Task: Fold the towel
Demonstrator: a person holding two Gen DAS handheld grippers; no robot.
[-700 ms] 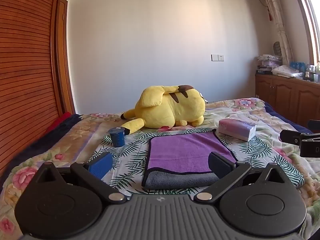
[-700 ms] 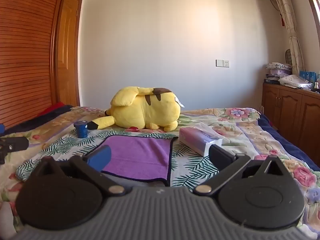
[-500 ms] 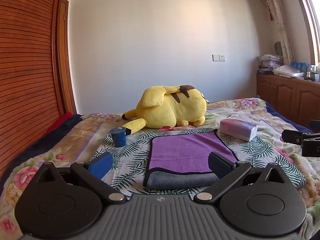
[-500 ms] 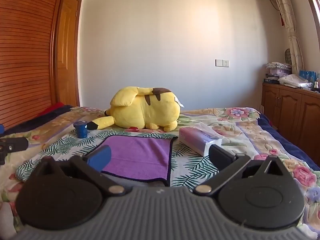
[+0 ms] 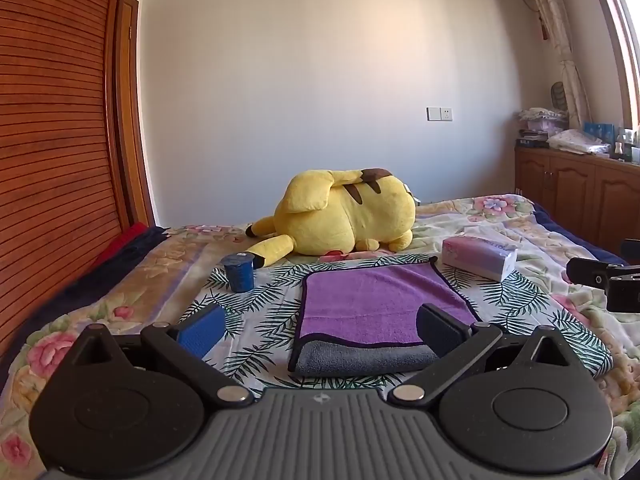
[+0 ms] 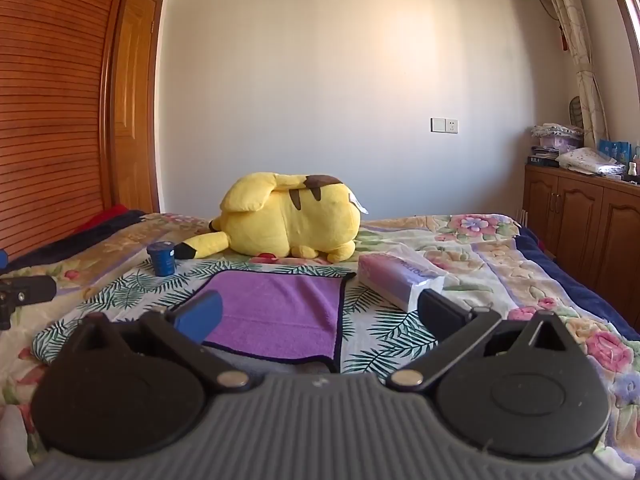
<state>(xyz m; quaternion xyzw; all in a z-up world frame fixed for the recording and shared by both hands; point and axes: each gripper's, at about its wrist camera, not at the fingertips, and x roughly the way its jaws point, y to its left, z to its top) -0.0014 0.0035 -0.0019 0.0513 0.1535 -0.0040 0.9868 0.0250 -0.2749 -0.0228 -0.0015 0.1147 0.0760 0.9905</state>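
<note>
A purple towel (image 5: 380,300) lies flat on the bed (image 5: 120,280), one edge turned up to show grey. The left gripper (image 5: 320,330) and right gripper (image 6: 320,314) hover above it, fingers spread wide, holding nothing. A yellow Pikachu plush (image 5: 344,212) lies behind, maybe touching a blue cup (image 5: 239,272).

Purple towel (image 5: 380,304): 1, frame centre
Yellow plush toy (image 5: 340,216): 1, above towel
Blue cup (image 5: 239,272): 1, left of centre
Tissue pack (image 5: 478,258): 1, right of centre
Grippers: 2, left gripper (image 5: 320,326) and right gripper (image 6: 320,314), both bottom of frame, jaws apart, holding nothing
</note>
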